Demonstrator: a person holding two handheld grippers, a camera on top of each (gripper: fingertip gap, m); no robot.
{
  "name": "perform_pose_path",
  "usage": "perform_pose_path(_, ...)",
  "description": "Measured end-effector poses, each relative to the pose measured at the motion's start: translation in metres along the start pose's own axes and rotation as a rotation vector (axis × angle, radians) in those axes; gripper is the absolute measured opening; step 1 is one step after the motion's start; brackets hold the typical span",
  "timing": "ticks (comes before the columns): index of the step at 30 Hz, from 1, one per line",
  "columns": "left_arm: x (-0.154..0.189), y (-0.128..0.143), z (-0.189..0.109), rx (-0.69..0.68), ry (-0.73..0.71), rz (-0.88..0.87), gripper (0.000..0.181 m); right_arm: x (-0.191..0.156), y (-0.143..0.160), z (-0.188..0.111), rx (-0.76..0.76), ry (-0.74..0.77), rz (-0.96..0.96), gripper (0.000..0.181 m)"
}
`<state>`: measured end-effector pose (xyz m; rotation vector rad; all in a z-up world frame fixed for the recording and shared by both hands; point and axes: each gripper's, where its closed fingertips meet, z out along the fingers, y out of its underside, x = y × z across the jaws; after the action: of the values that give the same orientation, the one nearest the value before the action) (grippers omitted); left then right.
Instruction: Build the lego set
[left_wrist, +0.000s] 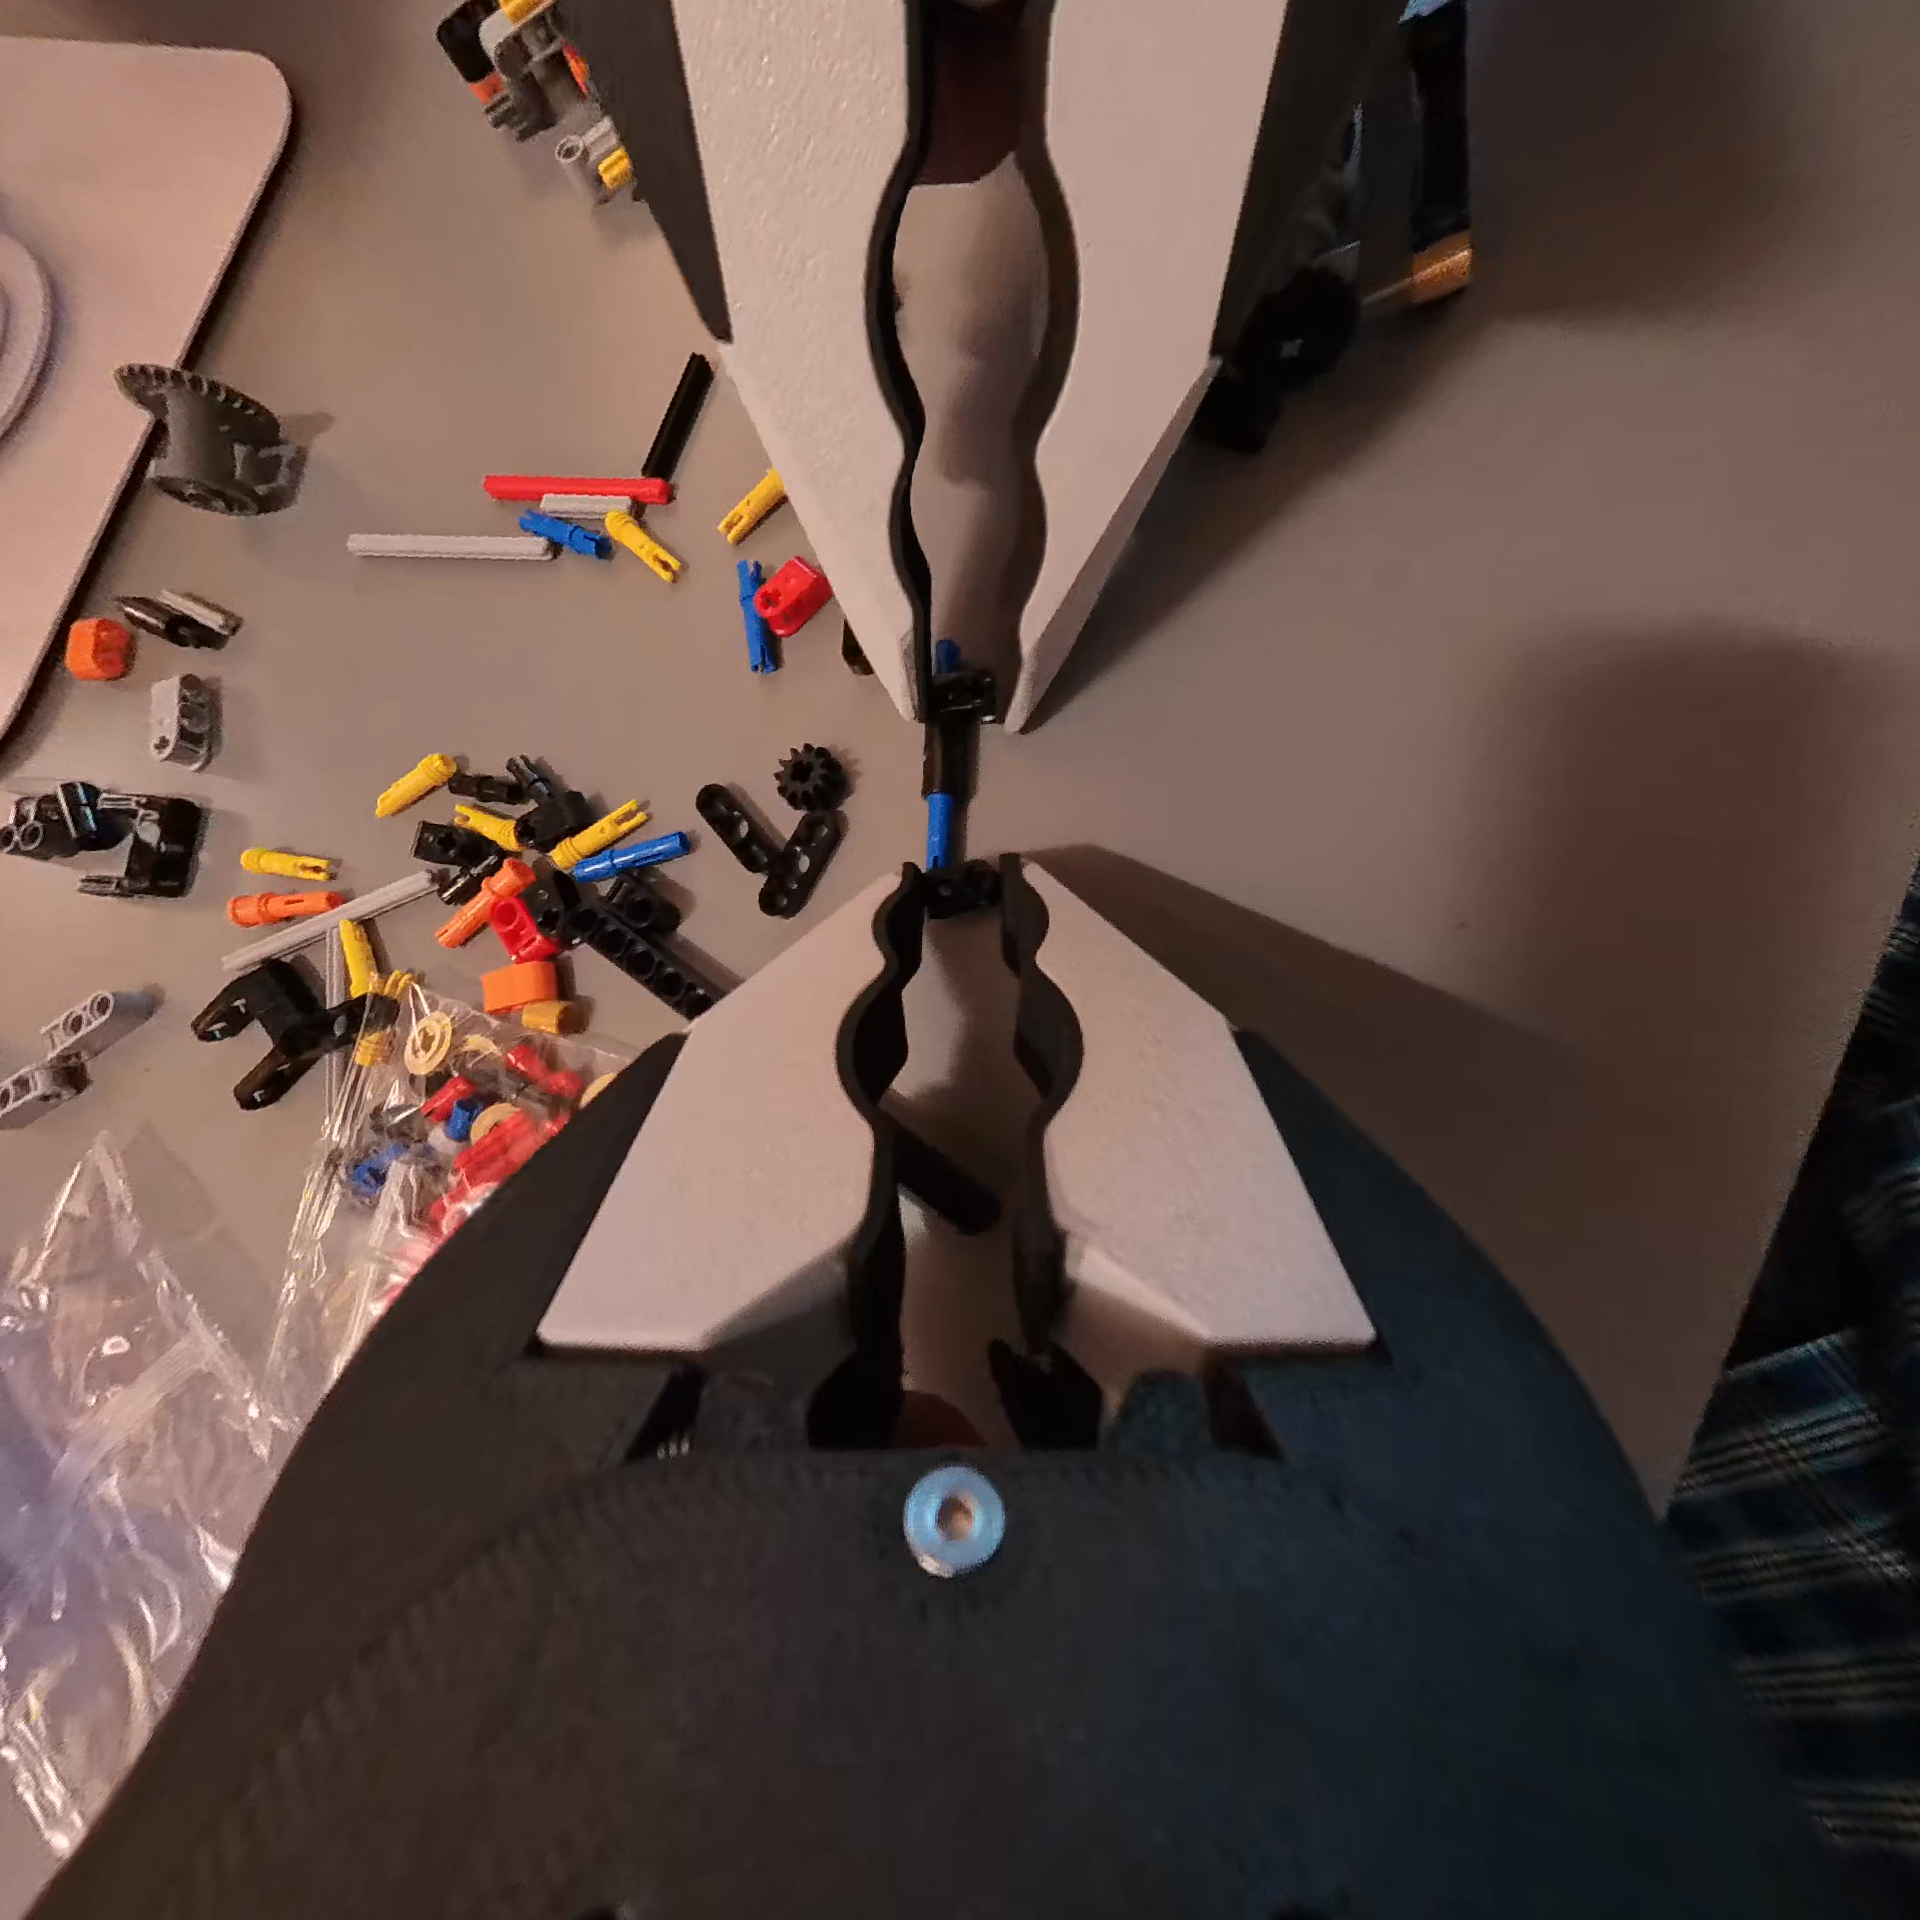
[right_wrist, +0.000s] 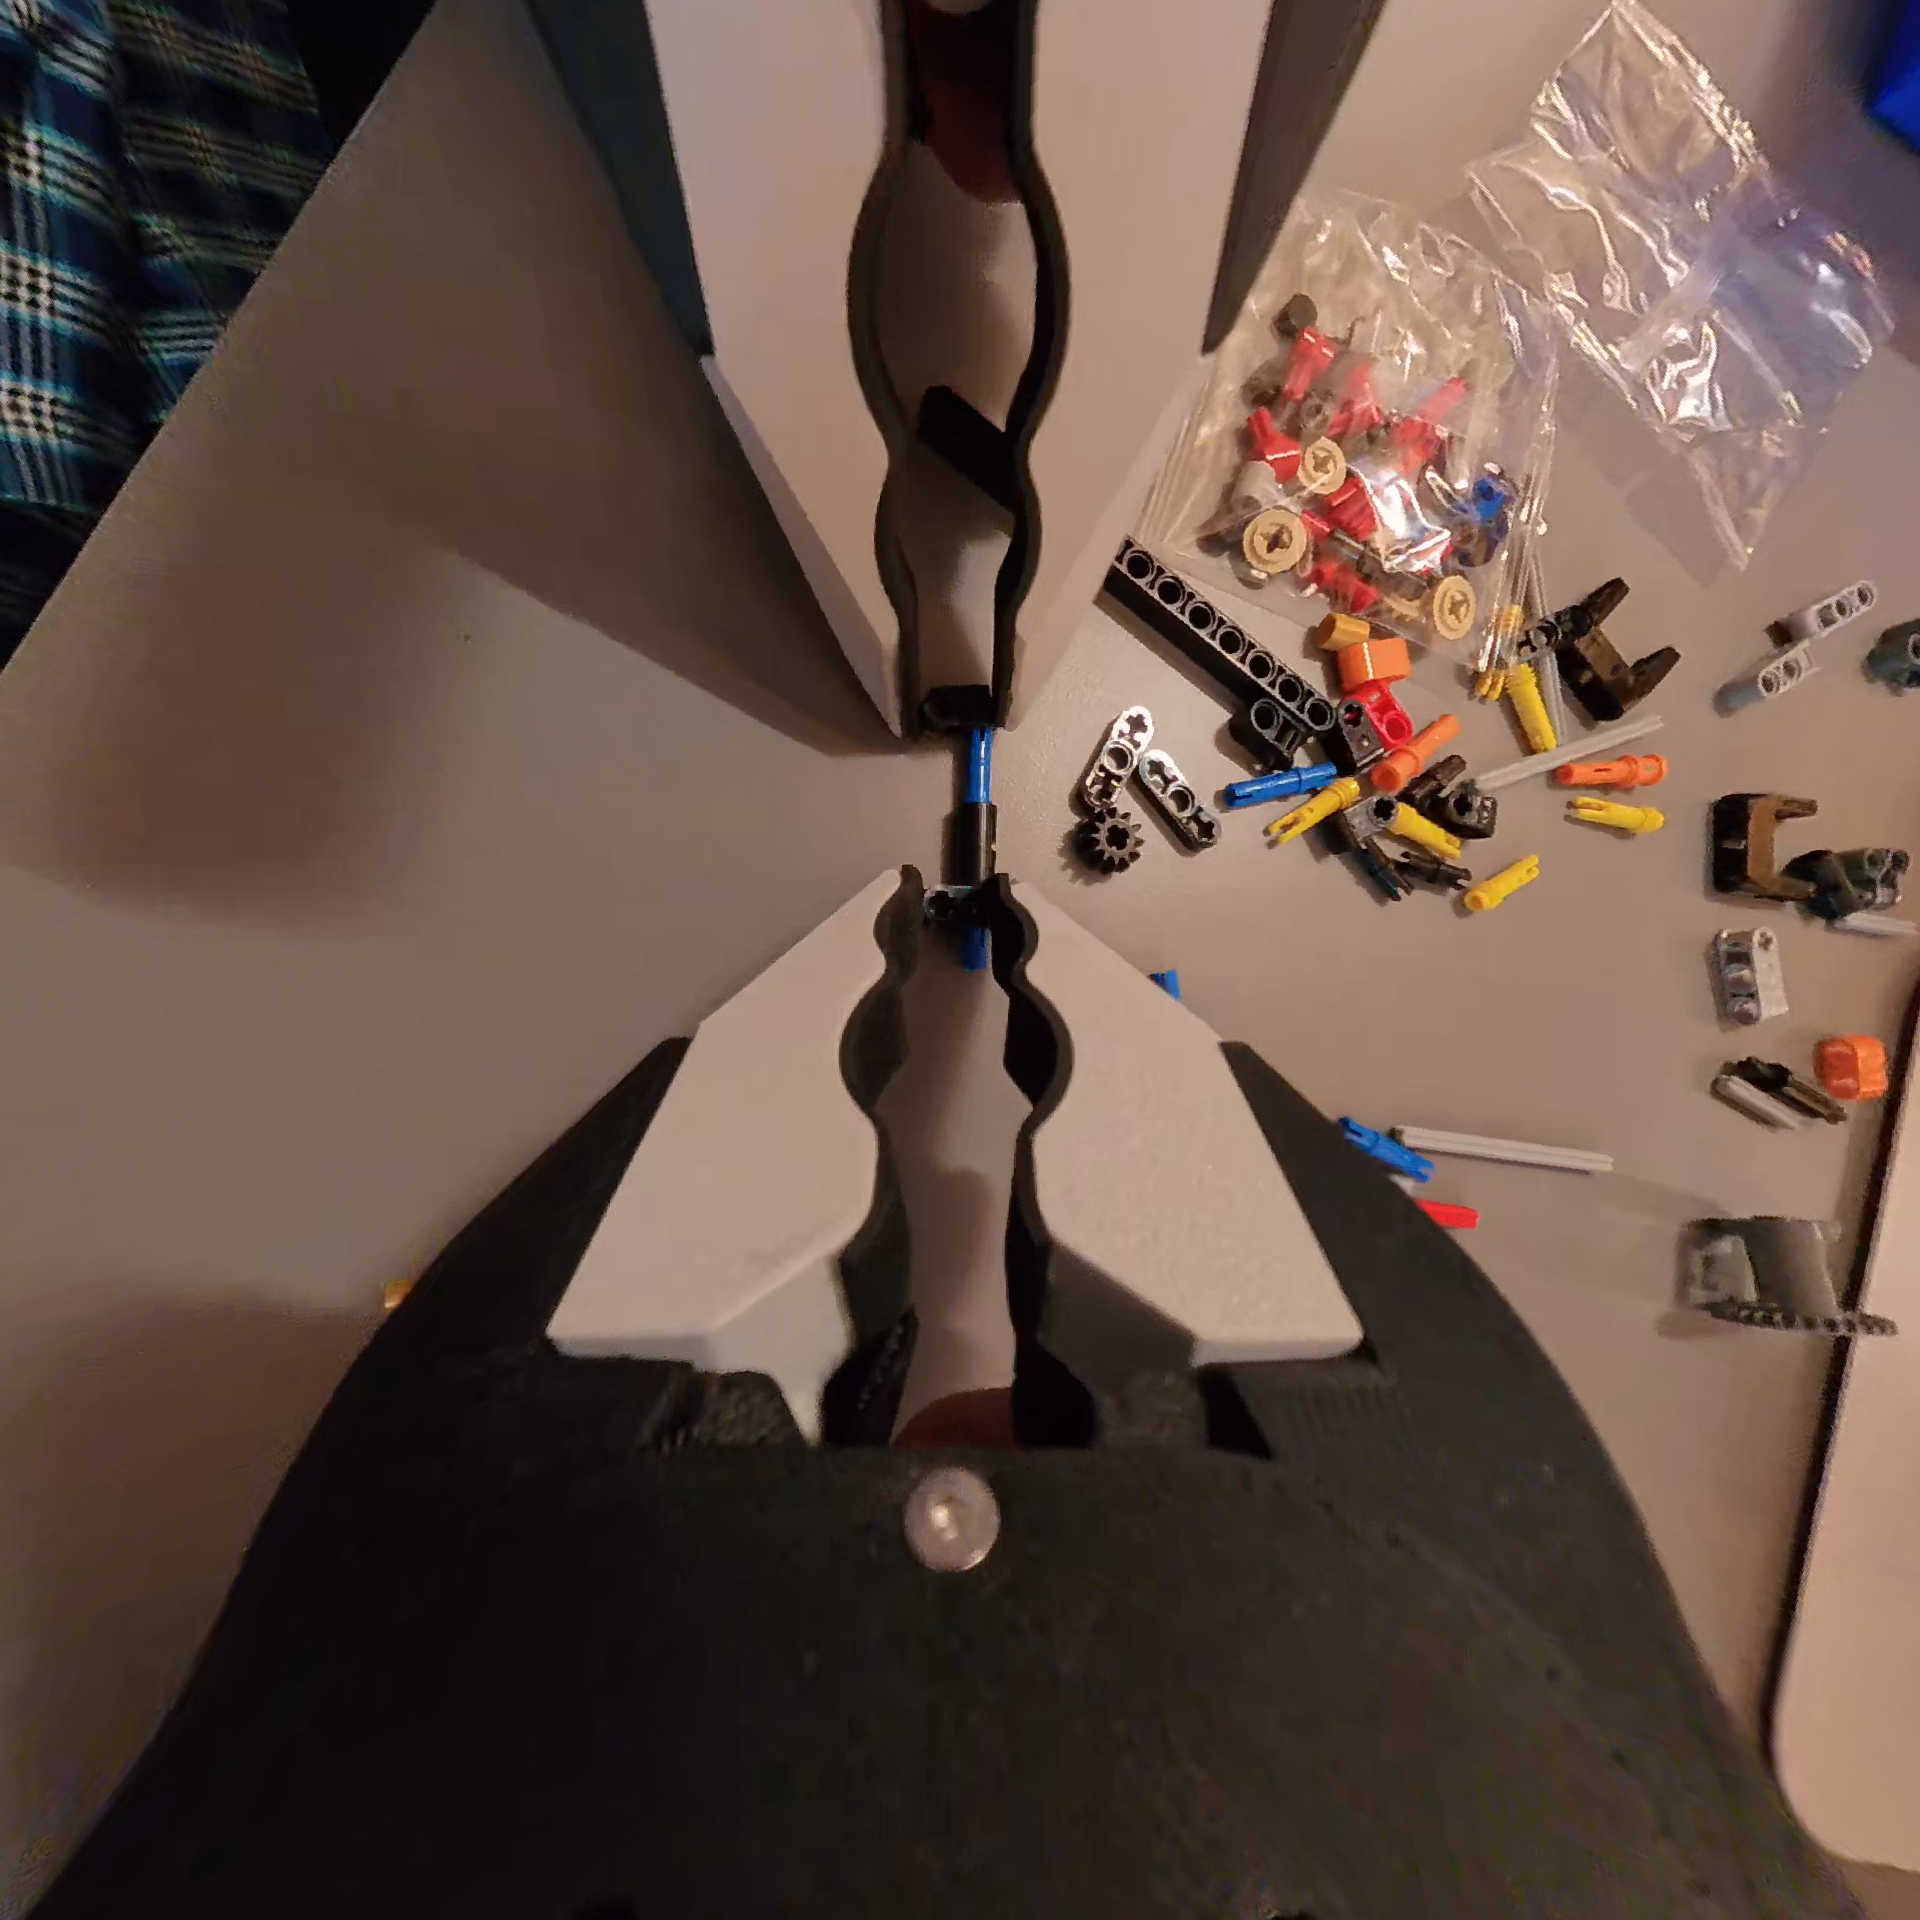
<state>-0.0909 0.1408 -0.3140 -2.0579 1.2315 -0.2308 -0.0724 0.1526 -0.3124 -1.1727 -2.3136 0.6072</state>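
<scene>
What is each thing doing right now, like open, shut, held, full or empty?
Left gripper: shut on a black connector.
Right gripper: shut on the other black connector.
Blue-and-black pin assembly: held off the table, spanning both grippers.
Bag of small parts: lying flat, still holding red, tan and blue pieces.
Clear bag: looks empty, crumpled.
Loose pins and beams: scattered on the table.

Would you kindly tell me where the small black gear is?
The small black gear lies on the table left of the grippers, beside two black three-hole liftarms.
</scene>
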Motion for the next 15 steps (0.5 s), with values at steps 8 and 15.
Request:
perform_pose_path(8,0.0006,0.0,0.0006,0.017,0.08,0.051,0.013,0.0001,-0.0004,0.0001,0.034,-0.05,-0.059,0.01)
perform_pose_path(15,0.0021,-0.0009,-0.0001,0.01,0.088,0.059,0.013,0.0005,0.0001,0.0001,0.018,-0.057,-0.076,0.01)
